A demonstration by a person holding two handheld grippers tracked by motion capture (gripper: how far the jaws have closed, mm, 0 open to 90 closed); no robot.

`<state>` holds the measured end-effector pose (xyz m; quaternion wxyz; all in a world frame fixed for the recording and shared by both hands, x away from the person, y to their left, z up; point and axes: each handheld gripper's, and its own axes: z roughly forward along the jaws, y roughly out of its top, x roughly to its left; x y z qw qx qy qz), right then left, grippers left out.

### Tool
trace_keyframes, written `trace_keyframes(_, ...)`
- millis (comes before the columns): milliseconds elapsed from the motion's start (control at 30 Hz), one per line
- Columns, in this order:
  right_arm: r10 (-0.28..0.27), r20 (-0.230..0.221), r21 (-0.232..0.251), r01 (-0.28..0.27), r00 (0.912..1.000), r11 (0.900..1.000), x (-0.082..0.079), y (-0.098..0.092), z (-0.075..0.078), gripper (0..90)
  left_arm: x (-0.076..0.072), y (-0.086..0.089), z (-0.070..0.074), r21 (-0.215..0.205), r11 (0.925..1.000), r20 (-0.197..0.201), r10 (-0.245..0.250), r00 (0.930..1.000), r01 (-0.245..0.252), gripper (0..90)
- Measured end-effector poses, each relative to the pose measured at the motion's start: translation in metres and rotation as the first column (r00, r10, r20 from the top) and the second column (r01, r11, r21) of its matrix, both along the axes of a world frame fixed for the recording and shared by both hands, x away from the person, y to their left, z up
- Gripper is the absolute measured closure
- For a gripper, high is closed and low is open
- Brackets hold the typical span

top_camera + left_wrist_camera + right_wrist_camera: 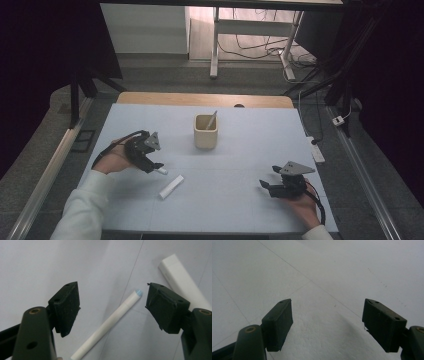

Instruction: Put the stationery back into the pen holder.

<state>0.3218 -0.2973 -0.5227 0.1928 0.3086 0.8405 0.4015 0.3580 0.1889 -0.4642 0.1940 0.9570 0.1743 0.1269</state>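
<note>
On the pale blue table (240, 200), the left gripper (156, 166) is held low over a thin white stick (107, 323) with a pale blue tip. In the left gripper view the stick is seen lying flat on the table between the two black jaws, which stand wide apart; neither pad touches it, so nothing is gripped. A white rectangular bar (171, 186) lies just beside the stick, apart from it, and in the left gripper view its end is partly hidden behind one jaw.

The right gripper (267, 187) is held near the table's near right edge, well apart from the stick and the bar. Its jaws are seen spread wide in the right gripper view, with only bare table between them.

A beige square cup (205, 131) stands upright toward the middle of the table, farther from the person. A slim grey item (212, 120), possibly a pen, leans inside it; its kind cannot be told for certain from the high view.
</note>
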Motion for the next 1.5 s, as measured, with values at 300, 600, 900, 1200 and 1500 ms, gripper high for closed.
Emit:
trace_keyframes(300,0.002,0.000,-0.002,-0.002,1.0000,1.000,0.000,0.001,0.000,23.8,0.001,-0.009,-0.012,0.043,0.9949,-0.024,-0.090,0.9956,0.091,26.7)
trace_keyframes(600,0.004,-0.004,-0.003,-0.004,1.0000,1.000,0.000,0.001,-0.001,23.7,0.001,-0.015,-0.017,0.088,0.9834,-0.029,-0.157,0.9872,0.159,29.7)
trace_keyframes(900,0.003,-0.003,-0.007,-0.003,1.0000,1.000,0.000,0.002,-0.002,23.8,0.002,-0.014,-0.023,0.118,0.9762,-0.060,-0.176,0.9826,0.182,32.3)
trace_keyframes(1200,0.000,-0.002,-0.014,0.000,1.0000,1.000,0.000,0.002,-0.002,23.7,0.004,-0.016,-0.027,0.129,0.9685,-0.077,-0.204,0.9759,0.213,36.7)
trace_keyframes(1500,0.001,-0.006,-0.014,-0.001,1.0000,1.000,0.000,0.002,-0.002,23.7,0.009,-0.014,-0.032,0.133,0.9603,-0.102,-0.232,0.9672,0.245,41.4)
